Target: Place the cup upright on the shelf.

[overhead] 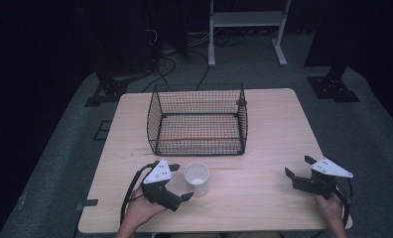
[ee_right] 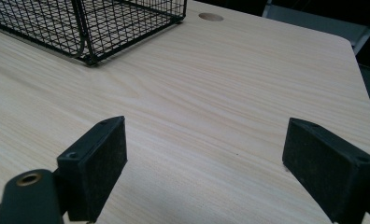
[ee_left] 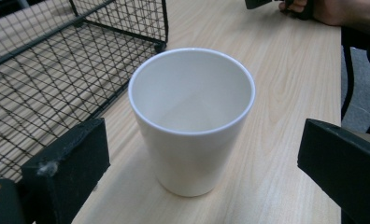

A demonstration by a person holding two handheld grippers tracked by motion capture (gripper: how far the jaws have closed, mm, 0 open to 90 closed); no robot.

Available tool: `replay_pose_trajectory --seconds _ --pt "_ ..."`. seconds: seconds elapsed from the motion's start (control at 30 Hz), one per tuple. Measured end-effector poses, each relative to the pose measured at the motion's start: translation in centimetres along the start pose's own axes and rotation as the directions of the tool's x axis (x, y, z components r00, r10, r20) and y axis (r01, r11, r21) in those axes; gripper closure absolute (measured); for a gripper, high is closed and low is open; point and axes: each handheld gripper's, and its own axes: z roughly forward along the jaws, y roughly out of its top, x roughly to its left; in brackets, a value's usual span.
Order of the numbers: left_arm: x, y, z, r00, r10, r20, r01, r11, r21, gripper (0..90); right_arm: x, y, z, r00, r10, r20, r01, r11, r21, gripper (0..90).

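Left gripper at white cup — jaws wide, released.
We see it low over the worktop, straddling the upright cup without contact; right gripper also gapes, empty.

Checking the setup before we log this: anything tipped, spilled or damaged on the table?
Nothing stands out. The white cup stands upright and empty between the open left gripper jaws, untouched. The wire basket sits square and empty. The right gripper is open over bare table.
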Motion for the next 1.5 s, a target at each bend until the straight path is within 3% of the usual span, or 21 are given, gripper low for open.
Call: replay_pose_trajectory --seconds 0.7,1.07,1.3,1.5 --pt "1.0 0.2 3.0 0.9995 -0.018 0.026 0.016 0.9967 0.079 1.5 0.0 0.0 0.0 1.0 0.0 -0.002 0.0 1.0 -0.003 13.1" --pt "1.3 0.6 4.6 0.9993 -0.018 0.032 0.013 0.9912 0.132 1.9 0.0 0.0 0.0 1.0 -0.002 -0.005 0.002 1.0 -0.005 13.1" --pt "1.5 0.5 5.3 0.999 -0.022 0.04 0.016 0.9884 0.151 5.8 0.0 0.0 0.0 1.0 -0.002 -0.006 0.002 1.0 -0.006 13.1" --pt "1.6 0.6 5.3 0.998 -0.016 0.061 0.006 0.9873 0.159 15.5 0.0 0.0 0.0 1.0 -0.003 -0.007 0.003 1.0 -0.006 13.1"
